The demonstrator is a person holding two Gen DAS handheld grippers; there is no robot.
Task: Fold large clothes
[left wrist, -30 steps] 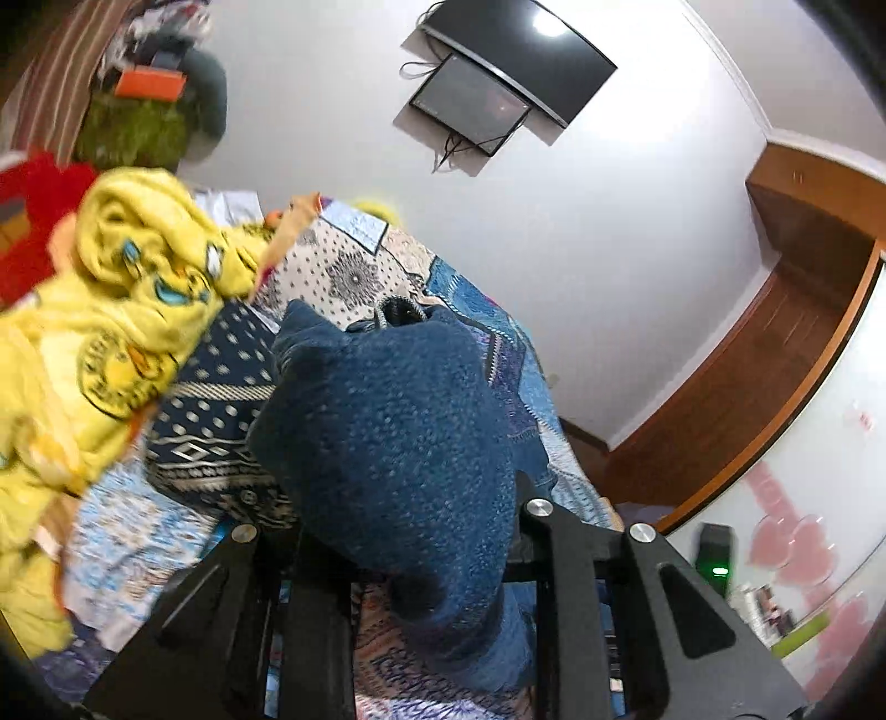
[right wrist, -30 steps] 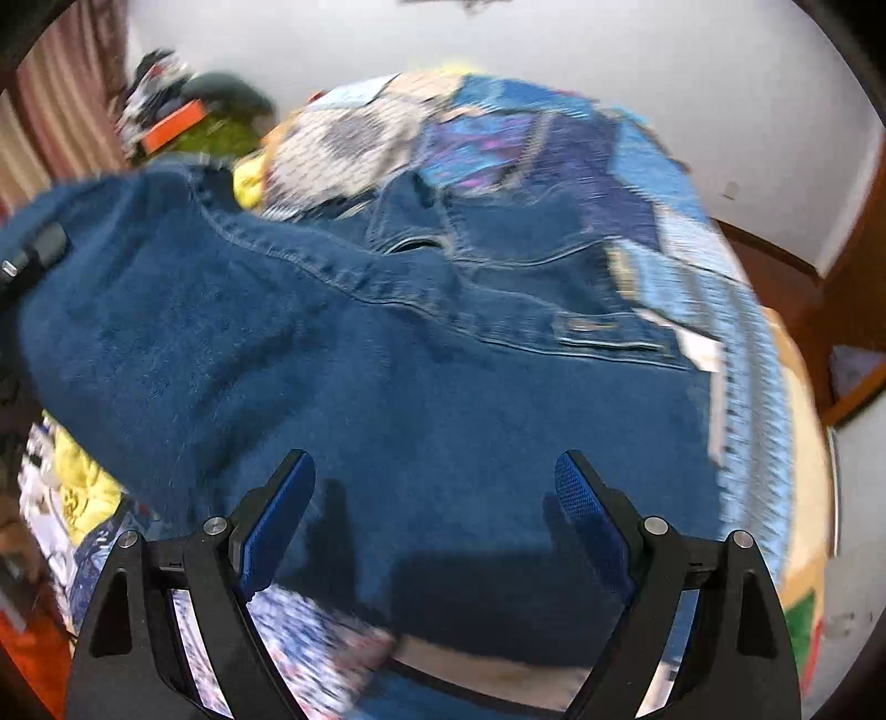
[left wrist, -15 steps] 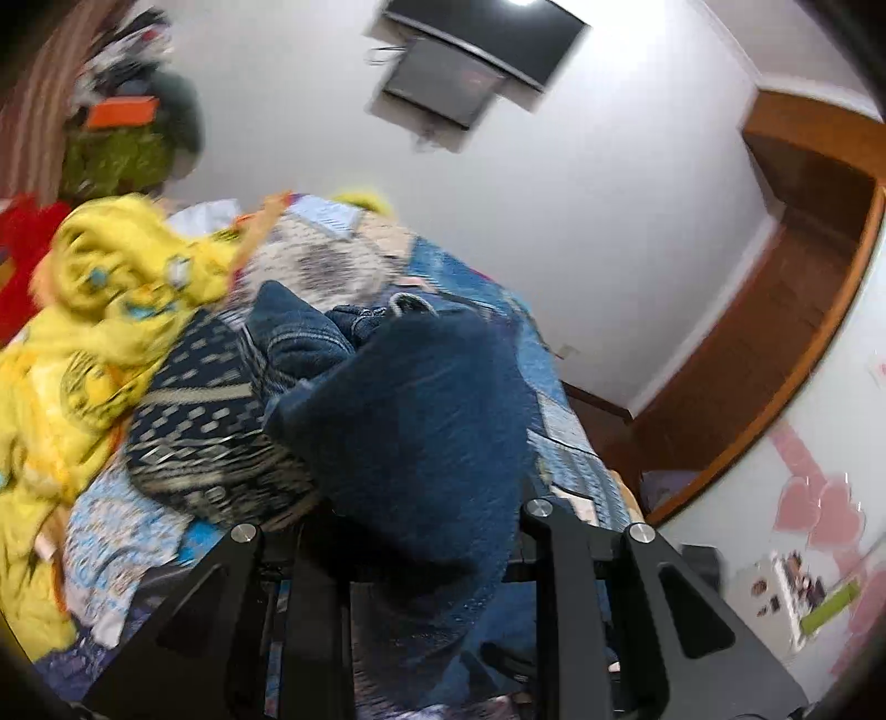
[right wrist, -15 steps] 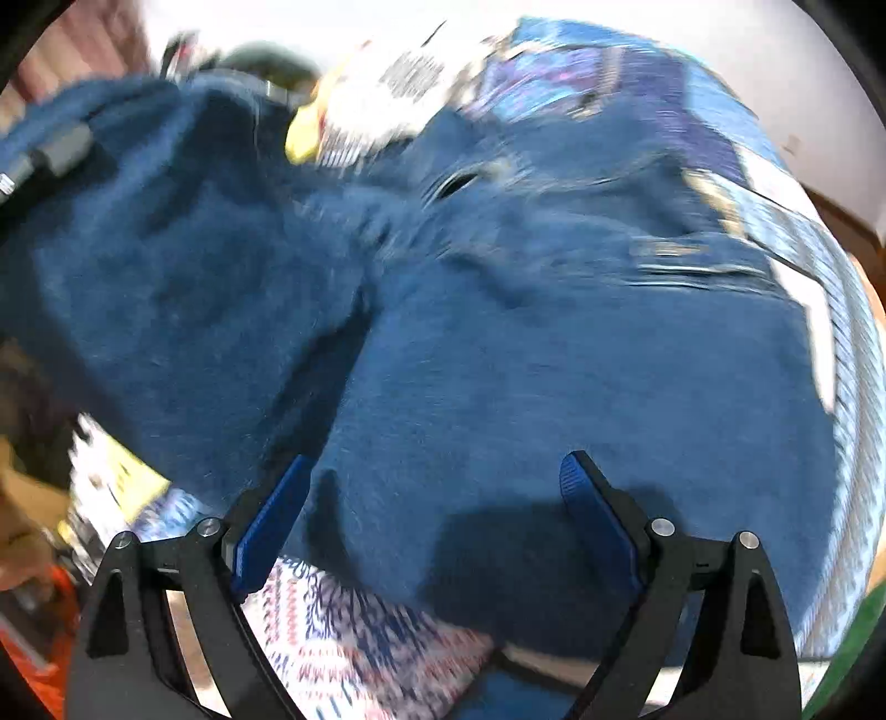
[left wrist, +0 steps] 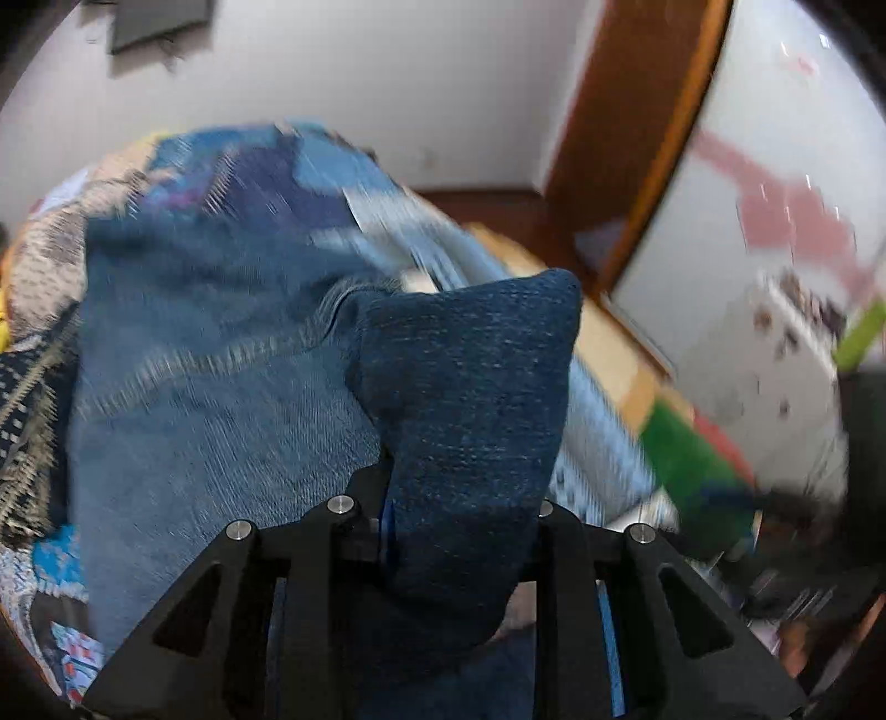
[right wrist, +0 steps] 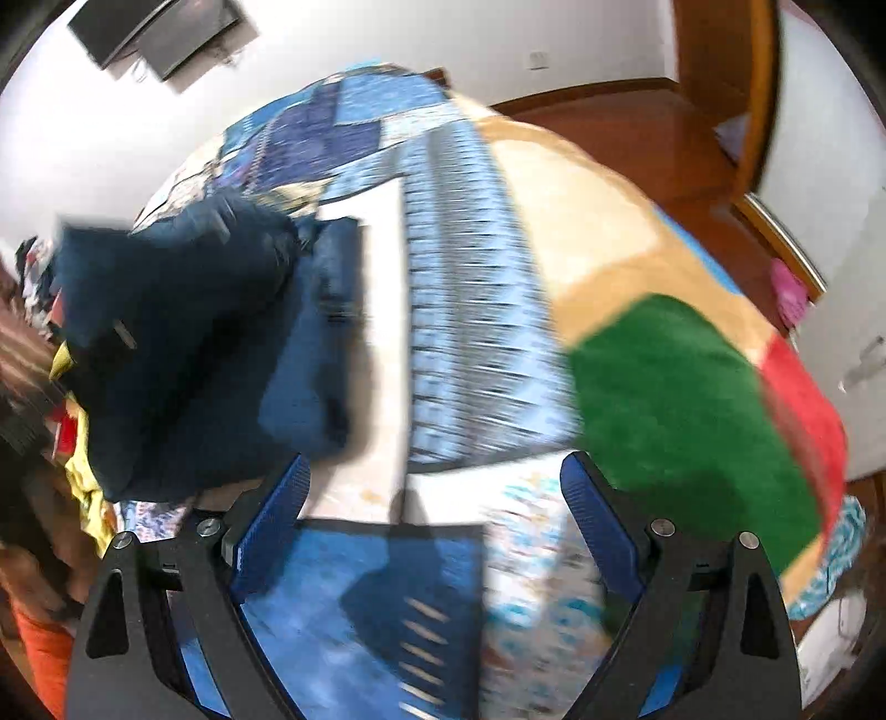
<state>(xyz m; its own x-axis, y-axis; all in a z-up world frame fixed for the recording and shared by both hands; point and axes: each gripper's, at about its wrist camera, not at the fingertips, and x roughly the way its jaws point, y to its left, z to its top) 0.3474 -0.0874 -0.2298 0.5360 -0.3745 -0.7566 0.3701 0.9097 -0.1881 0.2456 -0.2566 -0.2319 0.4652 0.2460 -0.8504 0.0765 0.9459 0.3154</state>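
Observation:
My left gripper [left wrist: 459, 515] is shut on a fold of the blue jeans [left wrist: 476, 399]; the denim bulges up between its black fingers and hides the pads. The rest of the jeans [left wrist: 210, 387] lies spread on the patchwork bedspread [left wrist: 260, 177]. In the right wrist view the jeans [right wrist: 183, 343] hang bunched at the left. My right gripper [right wrist: 434, 498] is open and empty above the bed, to the right of the jeans.
The bedspread [right wrist: 476, 310] has blue, tan, green [right wrist: 664, 387] and red patches. Yellow clothes [right wrist: 83, 459] lie at the bed's left edge. A wooden door frame [left wrist: 637, 144] and wooden floor [right wrist: 637, 122] are to the right. A wall screen [right wrist: 160, 33] hangs above.
My left gripper has swung to the right with the jeans in it. My right gripper has moved right, off the jeans and over the bare bedspread, still open.

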